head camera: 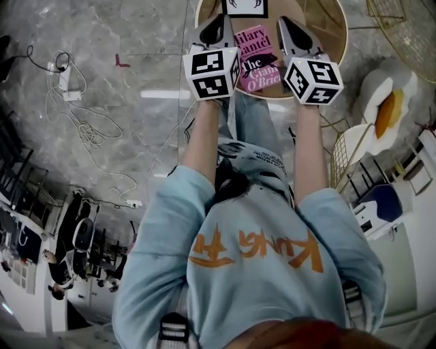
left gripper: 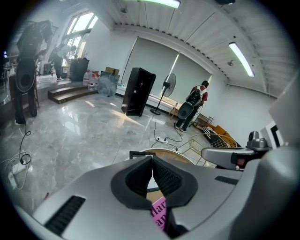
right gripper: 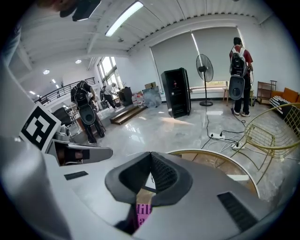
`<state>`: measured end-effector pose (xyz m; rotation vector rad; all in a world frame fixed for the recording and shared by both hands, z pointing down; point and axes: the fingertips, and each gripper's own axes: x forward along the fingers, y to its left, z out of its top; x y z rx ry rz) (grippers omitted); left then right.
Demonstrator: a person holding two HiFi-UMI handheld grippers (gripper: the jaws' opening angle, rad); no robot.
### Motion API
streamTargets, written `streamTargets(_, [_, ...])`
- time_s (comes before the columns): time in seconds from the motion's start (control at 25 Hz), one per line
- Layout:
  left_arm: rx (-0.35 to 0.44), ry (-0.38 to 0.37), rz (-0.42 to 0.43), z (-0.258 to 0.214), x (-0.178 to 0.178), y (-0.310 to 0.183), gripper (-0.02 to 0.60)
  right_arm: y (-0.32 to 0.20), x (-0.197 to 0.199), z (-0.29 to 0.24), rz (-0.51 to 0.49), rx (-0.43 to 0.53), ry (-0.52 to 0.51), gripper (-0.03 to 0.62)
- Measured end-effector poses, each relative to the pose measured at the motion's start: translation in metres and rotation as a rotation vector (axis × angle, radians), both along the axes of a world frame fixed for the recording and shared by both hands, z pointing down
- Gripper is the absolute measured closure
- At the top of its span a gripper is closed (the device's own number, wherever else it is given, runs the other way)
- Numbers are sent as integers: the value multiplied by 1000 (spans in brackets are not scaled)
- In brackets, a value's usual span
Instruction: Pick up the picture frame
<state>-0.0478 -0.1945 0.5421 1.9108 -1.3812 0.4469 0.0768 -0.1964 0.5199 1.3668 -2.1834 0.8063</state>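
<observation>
Frame: black-edged with a white inside, lying at the table's far edge; the frame (head camera: 244, 7) is cut off by the top of the head view, and only its near part shows.
Table: round and wooden with a pale rim; the table (head camera: 339, 49) (left gripper: 174, 154) (right gripper: 212, 158) stands on a grey marble floor.
Book: pink cover with large lettering; the book (head camera: 256, 60) (left gripper: 159, 213) (right gripper: 142, 212) lies just on the near side of the frame, about mid-table.
Left gripper: clenched, pads pressed together with nothing between them; the left gripper (head camera: 216, 24) (left gripper: 152, 158) is over the table by the book's left edge, tips toward the frame and apart from it.
Right gripper: clenched too and empty; the right gripper (head camera: 285, 26) (right gripper: 151, 155) is by the book's right edge, level with the left one.
Contact: whether either gripper touches the table cannot be told.
Arms: bare forearms reach forward from blue sleeves, one to each gripper.
Chair: a gold wire chair (head camera: 398, 20) (right gripper: 273, 135) stands just beside the table's right edge.
Floor: loose cables (head camera: 83, 129) run across it to the left.
Background: a black cabinet (left gripper: 138, 91) (right gripper: 176, 92), a standing fan (left gripper: 168, 85) (right gripper: 204, 69) and a person with a backpack (left gripper: 197, 101) (right gripper: 239, 61) are well beyond the table.
</observation>
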Motion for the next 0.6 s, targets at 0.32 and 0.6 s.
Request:
streamTargets(0.32, [-59,-7,-22,79,20,-5,561,-10,8,73,-65,-57,3,595])
streamTargets(0.6, [-105,-8,-40,127,18,-9,561,-15,15,120,-65,-103,7,595])
